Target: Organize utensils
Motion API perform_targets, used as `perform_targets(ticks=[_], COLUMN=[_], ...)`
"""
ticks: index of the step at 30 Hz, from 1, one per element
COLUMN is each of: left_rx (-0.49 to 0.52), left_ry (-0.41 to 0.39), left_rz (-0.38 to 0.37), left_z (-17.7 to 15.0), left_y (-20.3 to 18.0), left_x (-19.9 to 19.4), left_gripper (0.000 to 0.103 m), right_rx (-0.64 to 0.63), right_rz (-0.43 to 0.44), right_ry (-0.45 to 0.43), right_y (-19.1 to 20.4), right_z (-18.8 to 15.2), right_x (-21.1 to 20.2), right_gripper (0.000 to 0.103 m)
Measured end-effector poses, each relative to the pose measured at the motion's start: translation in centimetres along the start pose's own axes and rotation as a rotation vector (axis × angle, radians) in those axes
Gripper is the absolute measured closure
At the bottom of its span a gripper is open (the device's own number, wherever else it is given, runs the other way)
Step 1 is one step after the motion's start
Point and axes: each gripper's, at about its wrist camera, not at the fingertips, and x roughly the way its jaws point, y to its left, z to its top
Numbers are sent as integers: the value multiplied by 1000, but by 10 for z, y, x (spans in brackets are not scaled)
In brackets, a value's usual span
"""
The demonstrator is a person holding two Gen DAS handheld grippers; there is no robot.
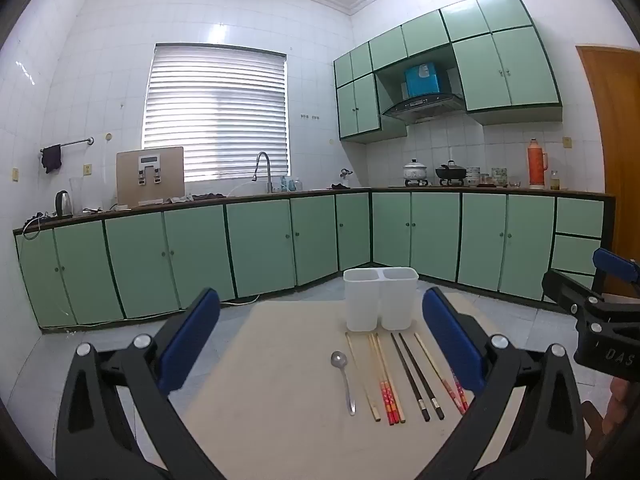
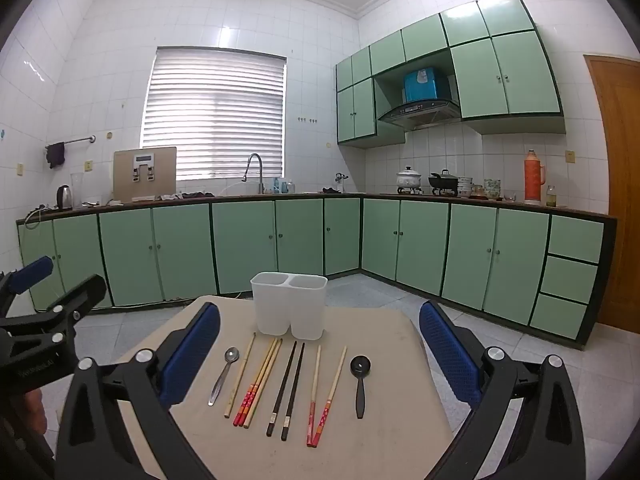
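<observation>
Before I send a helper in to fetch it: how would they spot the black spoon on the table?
Find the white two-compartment holder at the far end of the beige table; the utensils lie in a row in front of it. The black spoon is the rightmost piece, beside the red-tipped chopsticks. Unlike the slim metal spoon at the left end, it is short, all black, round-bowled.

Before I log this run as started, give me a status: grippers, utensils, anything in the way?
Left gripper open, right gripper open, both empty. Spoons and chopsticks lie in a row on the table; white holder empty. Nothing in the way.
</observation>
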Motion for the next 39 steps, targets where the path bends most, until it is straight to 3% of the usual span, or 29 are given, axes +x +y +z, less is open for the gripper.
perform_targets(ticks=[39], left_rx=[8], left_ry=[-4], left_rz=[8], left_z=[2], left_y=[2], left_x=[0], left_gripper=[5], right_rx=[3], right_rz=[1], right_ry=[-1], right_y=[0], right_z=[0], right_x=[-1], right_gripper=[6])
